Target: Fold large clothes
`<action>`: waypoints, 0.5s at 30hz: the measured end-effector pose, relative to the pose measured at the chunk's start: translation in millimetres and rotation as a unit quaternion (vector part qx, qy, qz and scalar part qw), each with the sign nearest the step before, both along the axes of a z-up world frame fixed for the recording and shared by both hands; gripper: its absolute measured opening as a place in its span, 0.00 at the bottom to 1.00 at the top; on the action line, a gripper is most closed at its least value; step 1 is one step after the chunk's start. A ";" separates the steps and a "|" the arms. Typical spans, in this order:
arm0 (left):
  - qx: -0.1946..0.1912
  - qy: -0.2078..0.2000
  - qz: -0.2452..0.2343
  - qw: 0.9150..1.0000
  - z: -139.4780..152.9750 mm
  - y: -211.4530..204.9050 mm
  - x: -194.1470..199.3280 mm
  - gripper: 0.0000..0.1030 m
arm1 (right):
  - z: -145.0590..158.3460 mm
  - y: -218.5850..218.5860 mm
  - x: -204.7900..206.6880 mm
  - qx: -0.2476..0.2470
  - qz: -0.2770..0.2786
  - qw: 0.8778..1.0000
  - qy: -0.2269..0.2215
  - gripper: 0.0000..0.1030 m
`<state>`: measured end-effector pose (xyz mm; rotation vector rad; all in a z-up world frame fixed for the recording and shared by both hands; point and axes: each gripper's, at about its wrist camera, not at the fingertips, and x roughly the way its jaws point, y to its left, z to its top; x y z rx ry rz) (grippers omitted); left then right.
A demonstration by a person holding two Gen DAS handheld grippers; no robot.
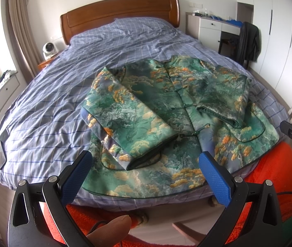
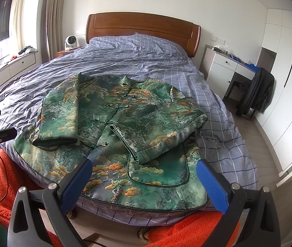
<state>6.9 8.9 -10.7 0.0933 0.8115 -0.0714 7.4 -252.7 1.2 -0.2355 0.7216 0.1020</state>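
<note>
Jacket lies front-up at the foot end of the bed, hem toward the person, collar pointing at the headboard. Green landscape brocade, knot buttons done up down the centre.

Nearest the hem: both grippers hang over the bed's foot edge, short of the cloth. Left gripper has its jaws spread wide, nothing between them; it lines up with the cuff of the sleeve on the jacket's left-hand side. Right gripper, same story: jaws released, empty, sitting over the hem by the patch pocket. Orange fleece on the person shows just below the hem.

Mid-jacket: both sleeves already lie folded in over the front. Left-side sleeve runs diagonally down to a cuff near the hem; right-side sleeve is doubled across toward the button line. My read: this narrows the body to a rectangle so the next fold is hem-up-to-collar, which is why both jaws wait open at the hem corners.

Risk, judging by the look: padded, slick fabric, so the sleeves may slide out when the hem lifts.

Beyond the collar: bare checked duvet, then the headboard.
</note>
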 end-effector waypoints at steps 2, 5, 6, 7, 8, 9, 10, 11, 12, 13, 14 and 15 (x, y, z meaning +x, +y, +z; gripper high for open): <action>0.001 -0.001 0.000 1.000 0.0 -0.2 -1.2 1.00 | -1.3 1.9 -0.8 0.001 0.001 1.000 0.000 1.00; 0.001 0.000 0.000 1.000 -0.4 0.0 -1.1 1.00 | -1.9 3.2 -1.0 0.001 0.002 1.000 0.000 1.00; 0.001 0.000 0.000 1.000 0.1 -0.1 -1.2 1.00 | -1.9 3.0 -0.1 0.001 0.003 1.000 0.001 1.00; 0.002 0.000 -0.001 1.000 -0.1 0.1 -1.3 1.00 | -1.6 3.3 0.3 0.002 0.004 1.000 0.001 1.00; 0.003 0.000 -0.001 1.000 0.0 -0.1 -1.8 1.00 | -2.2 4.4 -0.3 0.001 0.003 1.000 0.001 1.00; 0.003 -0.001 -0.002 1.000 0.4 0.0 -2.4 1.00 | -2.0 4.3 -0.1 0.002 0.002 1.000 0.001 1.00; 0.003 -0.001 -0.001 1.000 0.6 -0.6 -2.2 1.00 | -1.6 3.3 0.6 0.002 0.003 1.000 0.002 1.00; 0.003 -0.001 -0.002 1.000 0.6 -0.2 -2.3 1.00 | -1.8 3.9 0.3 0.002 0.003 1.000 0.002 1.00; 0.003 -0.001 -0.002 1.000 0.9 -1.1 -2.5 1.00 | -2.0 4.7 -0.1 0.002 0.003 1.000 0.001 1.00; 0.003 -0.001 -0.001 1.000 0.9 -1.5 -2.4 1.00 | -1.2 3.0 1.1 0.002 0.003 1.000 0.002 1.00; 0.003 -0.001 -0.001 1.000 0.8 -1.2 -2.6 1.00 | -1.5 3.5 1.0 0.002 0.003 1.000 0.002 1.00; 0.004 -0.001 -0.001 1.000 0.9 -1.5 -2.5 1.00 | -1.2 2.9 1.1 0.002 0.003 1.000 0.002 1.00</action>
